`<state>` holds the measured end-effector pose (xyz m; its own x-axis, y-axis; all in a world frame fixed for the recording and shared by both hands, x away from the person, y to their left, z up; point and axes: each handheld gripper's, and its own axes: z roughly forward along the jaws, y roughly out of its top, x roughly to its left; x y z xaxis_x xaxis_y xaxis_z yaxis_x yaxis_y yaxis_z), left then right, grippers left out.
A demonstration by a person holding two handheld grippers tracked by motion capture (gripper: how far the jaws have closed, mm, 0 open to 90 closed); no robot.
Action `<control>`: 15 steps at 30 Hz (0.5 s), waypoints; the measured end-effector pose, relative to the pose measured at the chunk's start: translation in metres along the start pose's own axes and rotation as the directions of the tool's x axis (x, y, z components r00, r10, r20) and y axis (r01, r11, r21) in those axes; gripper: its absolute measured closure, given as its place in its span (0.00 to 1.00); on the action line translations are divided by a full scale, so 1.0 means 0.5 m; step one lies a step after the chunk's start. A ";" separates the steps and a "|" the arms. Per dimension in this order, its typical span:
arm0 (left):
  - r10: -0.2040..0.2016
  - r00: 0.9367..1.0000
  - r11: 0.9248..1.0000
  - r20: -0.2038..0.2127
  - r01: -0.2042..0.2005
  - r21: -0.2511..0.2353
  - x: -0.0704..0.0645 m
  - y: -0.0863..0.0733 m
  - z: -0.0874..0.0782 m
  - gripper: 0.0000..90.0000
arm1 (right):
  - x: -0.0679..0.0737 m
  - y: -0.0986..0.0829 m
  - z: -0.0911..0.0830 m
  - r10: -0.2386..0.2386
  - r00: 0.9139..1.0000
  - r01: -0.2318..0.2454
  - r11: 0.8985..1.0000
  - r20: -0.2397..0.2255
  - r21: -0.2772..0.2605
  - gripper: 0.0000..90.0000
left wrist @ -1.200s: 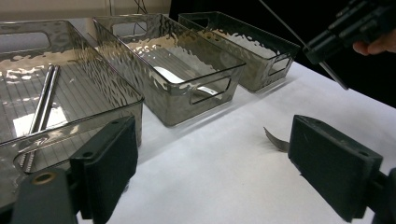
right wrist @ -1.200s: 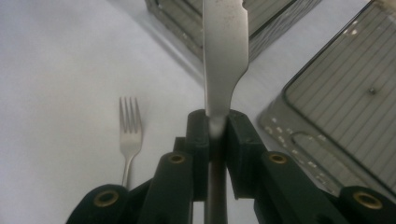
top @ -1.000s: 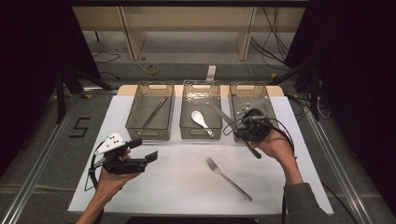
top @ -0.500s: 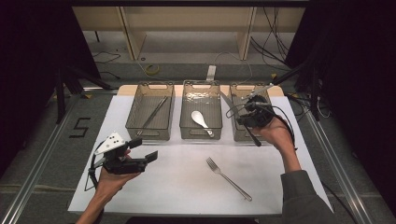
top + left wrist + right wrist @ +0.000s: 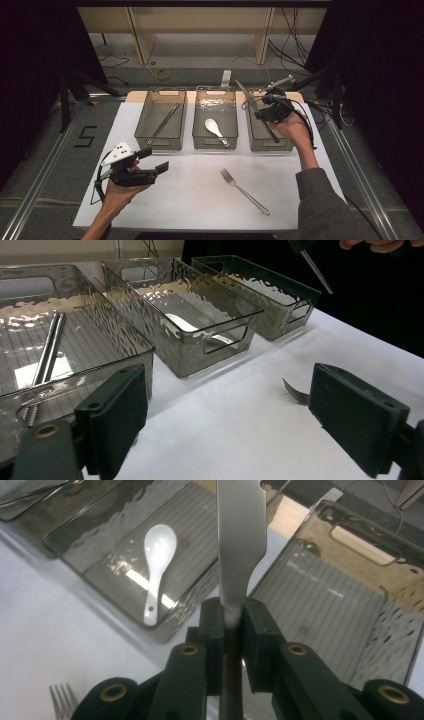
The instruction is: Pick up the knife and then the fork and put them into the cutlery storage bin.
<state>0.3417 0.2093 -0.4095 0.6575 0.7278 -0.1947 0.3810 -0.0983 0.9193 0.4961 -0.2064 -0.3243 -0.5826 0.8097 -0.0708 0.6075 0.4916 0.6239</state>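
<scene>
My right gripper (image 5: 257,109) is shut on a table knife (image 5: 246,94) and holds it over the right-hand clear bin (image 5: 280,146). The blade points up and away, and the dark handle slants down toward the bin. In the right gripper view the blade (image 5: 240,540) rises from between the closed pads (image 5: 212,630). A white spoon (image 5: 215,129) lies in the middle bin (image 5: 215,145), and metal chopsticks (image 5: 163,121) lie in the left bin (image 5: 159,144). A fork (image 5: 245,191) rests on the white mat. My left gripper (image 5: 155,160) stands open low at the front left, with nothing in it.
The three bins sit in a row at the back of the white mat (image 5: 190,200). In the left gripper view the fork's tines (image 5: 296,392) peek out beside the right jaw, and the chopsticks (image 5: 47,352) lie close by in the nearest bin. Dark floor and metal rails surround the table.
My right gripper has carried the knife up and farther back over the right bin, with the blade tilting more upward. The left gripper has stayed still.
</scene>
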 end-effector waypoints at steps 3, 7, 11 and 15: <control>0.001 1.000 1.000 0.000 -0.001 -0.002 0.000 0.000 0.000 0.17 | -0.013 0.006 0.006 0.017 1.000 -0.017 1.000 0.008 -0.006 0.90; 0.000 1.000 1.000 0.000 0.000 -0.001 0.000 0.000 0.000 0.17 | -0.027 0.011 0.016 0.047 0.999 -0.047 0.999 0.024 -0.004 0.90; -0.001 1.000 1.000 -0.001 0.001 -0.003 0.000 0.000 -0.001 0.17 | -0.041 0.011 0.028 0.069 0.997 -0.068 0.998 0.043 -0.003 0.90; 0.000 1.000 1.000 0.000 0.000 -0.003 0.000 0.000 -0.001 0.17 | -0.057 0.007 0.039 0.081 0.994 -0.082 0.997 0.072 0.001 0.90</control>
<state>0.3415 0.2094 -0.4093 0.6574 0.7280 -0.1945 0.3791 -0.0965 0.9203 0.5255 -0.2215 -0.3355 -0.4910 0.8679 -0.0756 0.6537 0.4244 0.6265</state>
